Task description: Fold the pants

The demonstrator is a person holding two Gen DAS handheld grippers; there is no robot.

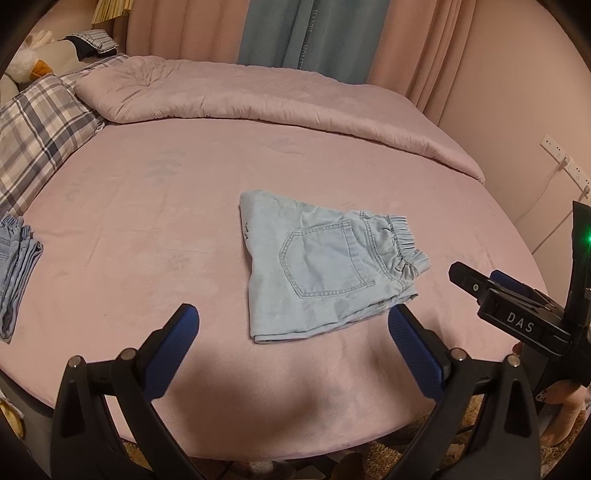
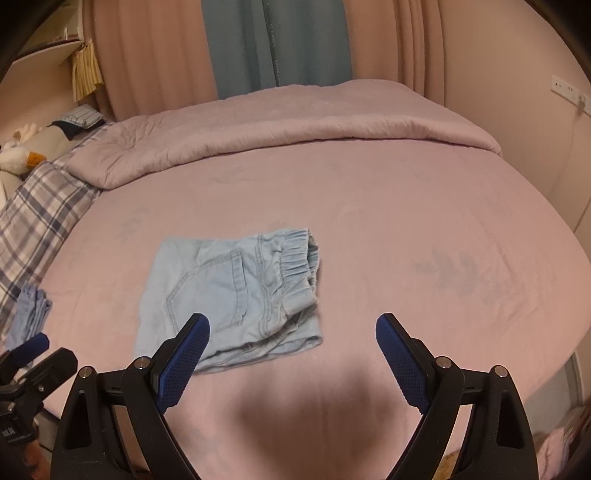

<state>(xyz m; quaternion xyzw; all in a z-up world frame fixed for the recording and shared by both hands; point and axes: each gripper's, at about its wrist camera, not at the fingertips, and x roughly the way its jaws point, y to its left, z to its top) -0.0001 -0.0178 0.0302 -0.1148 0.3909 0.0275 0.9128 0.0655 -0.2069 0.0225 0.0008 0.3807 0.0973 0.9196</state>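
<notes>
Light blue denim pants [image 1: 317,266] lie folded into a compact rectangle on the pink bed sheet [image 1: 147,229], back pocket up, elastic waistband to the right. They also show in the right wrist view [image 2: 229,295]. My left gripper [image 1: 293,325] is open and empty, held just in front of the pants' near edge. My right gripper [image 2: 293,334] is open and empty, held in front of the pants' near right corner. The right gripper also appears at the right edge of the left wrist view [image 1: 491,286].
A stack of folded denim [image 1: 16,269] lies at the bed's left edge. A folded pink duvet [image 1: 258,99] lies across the far side. Plaid pillows [image 1: 37,125] and a plush toy [image 1: 26,62] sit far left. Curtains [image 1: 280,33] hang behind.
</notes>
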